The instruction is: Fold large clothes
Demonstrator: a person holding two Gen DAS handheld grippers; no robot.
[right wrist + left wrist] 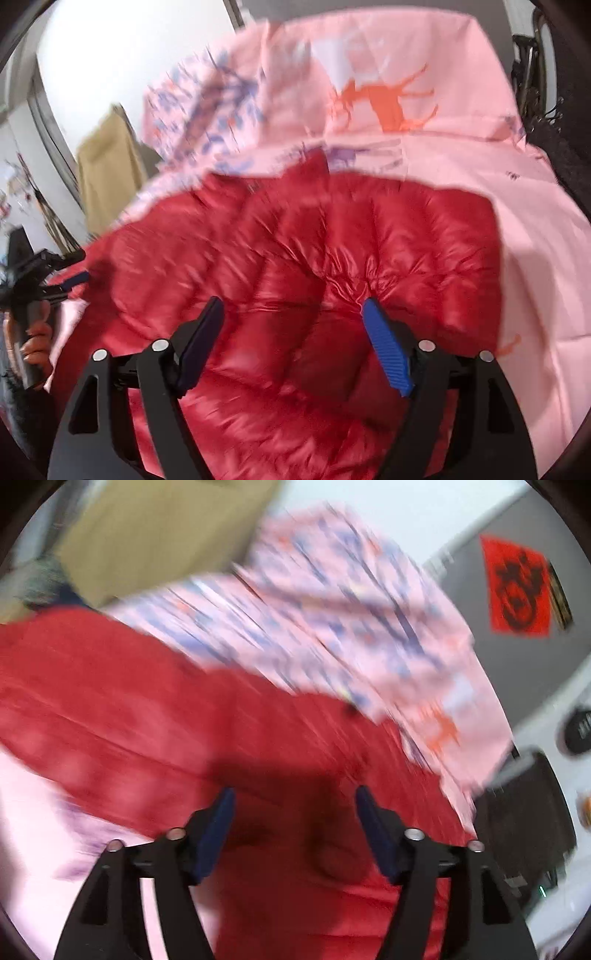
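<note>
Right wrist view: red puffer jacket [332, 258] lay spread on pink printed bedsheet [535, 229]. Right gripper [293, 314] and left gripper [295, 803] both gaped empty above it — between folds, apparently; next, regrip an edge.

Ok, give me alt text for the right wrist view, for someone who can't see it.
The right gripper hangs open over a puffy red quilted jacket spread on a pink printed bedsheet. At far left, a hand holds the left gripper by the jacket's edge.
</note>
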